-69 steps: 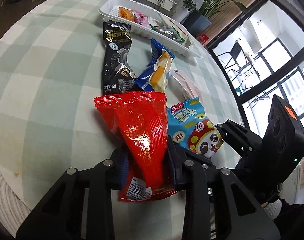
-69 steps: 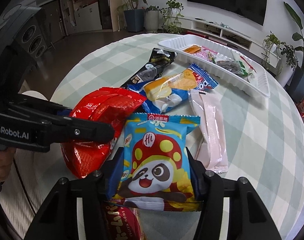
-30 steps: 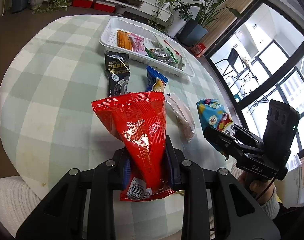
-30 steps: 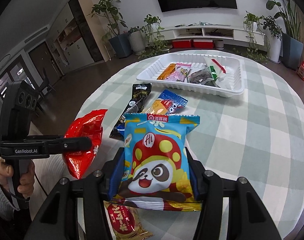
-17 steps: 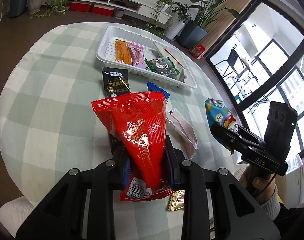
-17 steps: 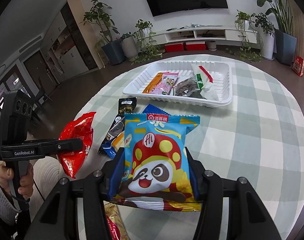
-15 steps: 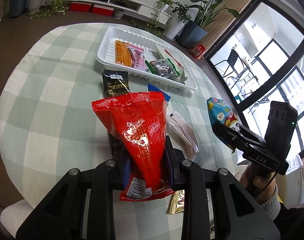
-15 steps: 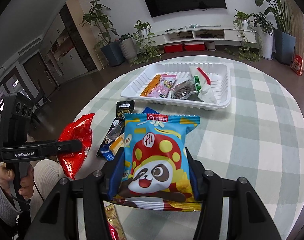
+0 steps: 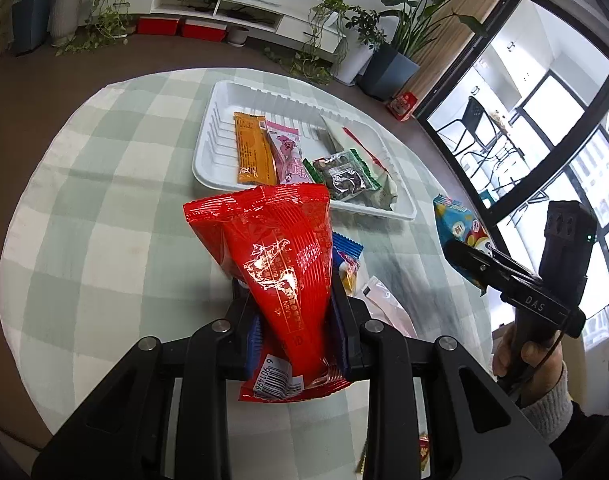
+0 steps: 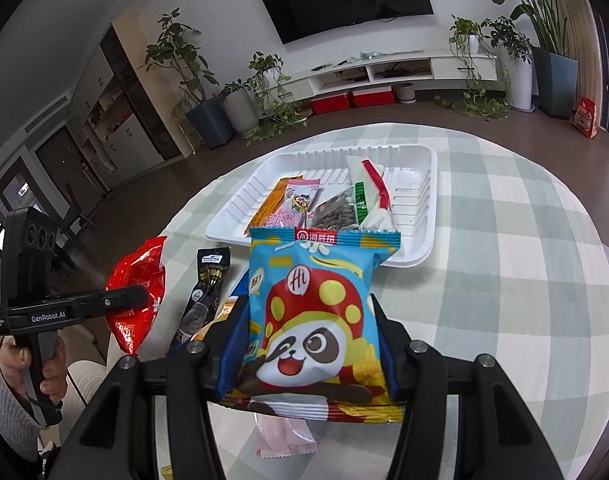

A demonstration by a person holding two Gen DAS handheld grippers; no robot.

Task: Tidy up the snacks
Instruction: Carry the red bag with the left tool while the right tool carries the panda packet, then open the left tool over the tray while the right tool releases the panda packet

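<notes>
I am carrying two snacks toward the white tray (image 10: 428, 184). My left gripper (image 9: 296, 320) has its jaws pinched narrow on a red bag (image 9: 280, 248), my right gripper (image 10: 308, 344) clamps a blue panda bag (image 10: 320, 312) wider. Both hang above the surface (image 10: 504, 272), short of the tray. Next I must reach over its near rim and release, probably into the emptier right end. Both bags look puffy and crinkly.

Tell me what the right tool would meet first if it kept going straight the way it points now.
Probably the white plastic tray: the right tool, shut on the blue panda snack bag, points down at its near rim and the packets inside. Depth is unclear; the checked tablecloth just short of the tray is possible.
</notes>
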